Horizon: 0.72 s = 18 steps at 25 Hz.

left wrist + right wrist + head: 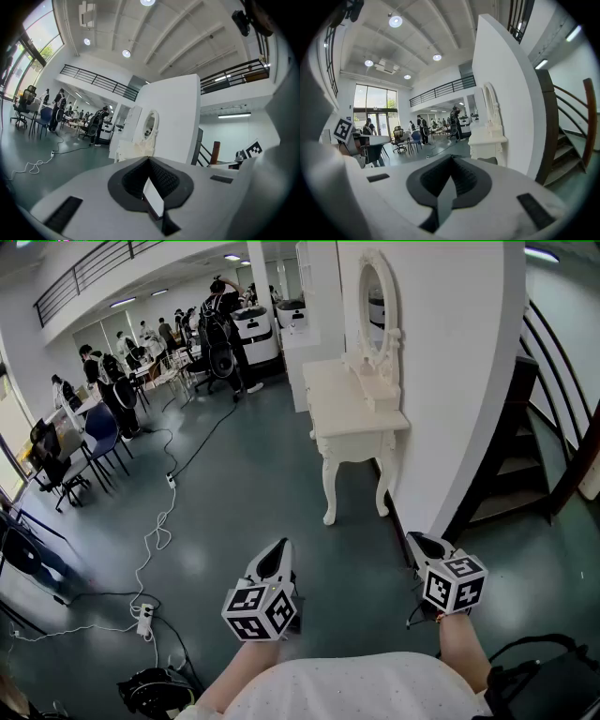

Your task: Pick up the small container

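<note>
Ahead, open grey floor (253, 484) runs from 9 to 12 o'clock. A white dressing table (352, 413) sits against the wall (450, 381) at 12, with stairs (525, 456) at 2. The left gripper (279, 547) and right gripper (417, 540) point nearly level, jaws closed and empty. The small container cannot be made out.

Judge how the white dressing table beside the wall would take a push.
The dressing table probably stays stiff, but its slim curved legs may scrape over the smooth floor. Its tall oval mirror likely makes it top-heavy.
</note>
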Motion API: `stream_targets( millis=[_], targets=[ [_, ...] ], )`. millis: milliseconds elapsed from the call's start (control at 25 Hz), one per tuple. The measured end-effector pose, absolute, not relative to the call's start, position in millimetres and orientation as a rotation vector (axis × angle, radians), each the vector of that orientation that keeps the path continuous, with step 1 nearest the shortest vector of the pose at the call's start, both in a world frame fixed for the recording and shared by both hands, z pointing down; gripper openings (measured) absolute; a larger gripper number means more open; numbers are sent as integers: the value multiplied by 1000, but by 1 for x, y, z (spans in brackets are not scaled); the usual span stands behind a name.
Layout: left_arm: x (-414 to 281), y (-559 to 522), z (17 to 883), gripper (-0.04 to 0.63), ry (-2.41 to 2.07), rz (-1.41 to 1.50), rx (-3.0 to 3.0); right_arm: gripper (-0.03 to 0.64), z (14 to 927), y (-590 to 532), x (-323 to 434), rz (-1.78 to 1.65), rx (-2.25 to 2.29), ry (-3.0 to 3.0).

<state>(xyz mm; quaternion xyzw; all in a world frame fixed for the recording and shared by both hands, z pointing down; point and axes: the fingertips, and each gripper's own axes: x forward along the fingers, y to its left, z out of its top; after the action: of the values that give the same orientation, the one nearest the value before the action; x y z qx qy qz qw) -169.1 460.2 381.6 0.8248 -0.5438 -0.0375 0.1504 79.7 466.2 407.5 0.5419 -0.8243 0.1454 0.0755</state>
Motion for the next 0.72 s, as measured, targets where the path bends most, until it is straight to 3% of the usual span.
stream_targets(
  millis=[440,720],
  targets=[
    [-206,465,380,2,-1542,-118,2389,-5,409,473,46,450,1664,-2460],
    [-228,468,397,2,-1459,-89,2412,-2,429,486,21,681,1695,-2533]
  ],
)
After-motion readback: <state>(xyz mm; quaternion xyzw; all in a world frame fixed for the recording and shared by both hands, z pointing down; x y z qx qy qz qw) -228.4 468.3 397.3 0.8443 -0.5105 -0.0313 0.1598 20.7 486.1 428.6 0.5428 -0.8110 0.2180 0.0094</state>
